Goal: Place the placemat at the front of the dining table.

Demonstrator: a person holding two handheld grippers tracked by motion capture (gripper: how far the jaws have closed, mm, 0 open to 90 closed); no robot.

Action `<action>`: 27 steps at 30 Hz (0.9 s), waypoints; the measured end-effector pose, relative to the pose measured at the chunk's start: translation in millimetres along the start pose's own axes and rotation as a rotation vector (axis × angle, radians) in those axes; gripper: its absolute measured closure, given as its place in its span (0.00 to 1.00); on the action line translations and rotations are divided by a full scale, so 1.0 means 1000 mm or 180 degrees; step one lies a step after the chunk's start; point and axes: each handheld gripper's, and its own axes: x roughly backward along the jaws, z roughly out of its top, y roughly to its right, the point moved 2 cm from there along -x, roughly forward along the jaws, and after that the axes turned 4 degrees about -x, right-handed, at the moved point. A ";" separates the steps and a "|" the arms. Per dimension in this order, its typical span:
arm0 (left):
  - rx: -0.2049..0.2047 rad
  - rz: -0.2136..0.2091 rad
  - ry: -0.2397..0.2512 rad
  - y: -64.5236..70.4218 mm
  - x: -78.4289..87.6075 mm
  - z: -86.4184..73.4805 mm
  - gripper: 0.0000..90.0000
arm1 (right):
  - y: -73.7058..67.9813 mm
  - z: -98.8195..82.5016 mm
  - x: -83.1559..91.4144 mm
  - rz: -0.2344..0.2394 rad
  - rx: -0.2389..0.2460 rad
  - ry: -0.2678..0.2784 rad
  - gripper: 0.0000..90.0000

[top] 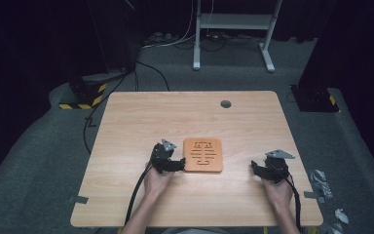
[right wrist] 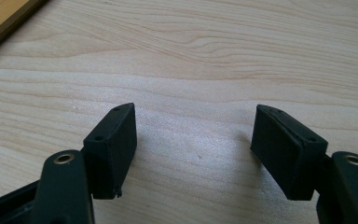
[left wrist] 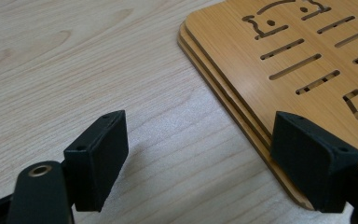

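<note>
An orange-brown wooden board (top: 203,154) with cut-out slots lies flat near the middle of the table; it looks like thin layers stacked (left wrist: 279,56). My left gripper (top: 177,164) rests at the board's left edge, open, with one jaw over the board's near corner and the other over bare table (left wrist: 200,161). My right gripper (top: 256,168) sits on the table well to the right of the board, open, nothing between its jaws (right wrist: 193,149). A sliver of the board's edge (right wrist: 0,18) shows at the top left of the right gripper view.
The light wooden table (top: 141,122) has a round grey grommet (top: 226,104) near its far edge. Beyond it are a white desk frame (top: 233,29), cables and a yellow-black striped base (top: 85,95) on the grey carpet. Small scraps lie on the floor at right (top: 321,183).
</note>
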 end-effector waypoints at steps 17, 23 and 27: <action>-0.0022 -0.0011 0.0010 0.006 -0.005 0.006 0.19 | 0.000 0.000 -0.001 0.0015 -0.0040 0.0018 0.35; -0.0008 -0.0012 0.0023 0.008 -0.006 0.007 0.19 | 0.000 0.000 -0.001 0.0017 -0.0037 0.0021 0.35; -0.0022 -0.0019 0.0027 0.010 -0.008 0.009 0.19 | 0.000 0.000 -0.001 0.0018 -0.0038 0.0019 0.35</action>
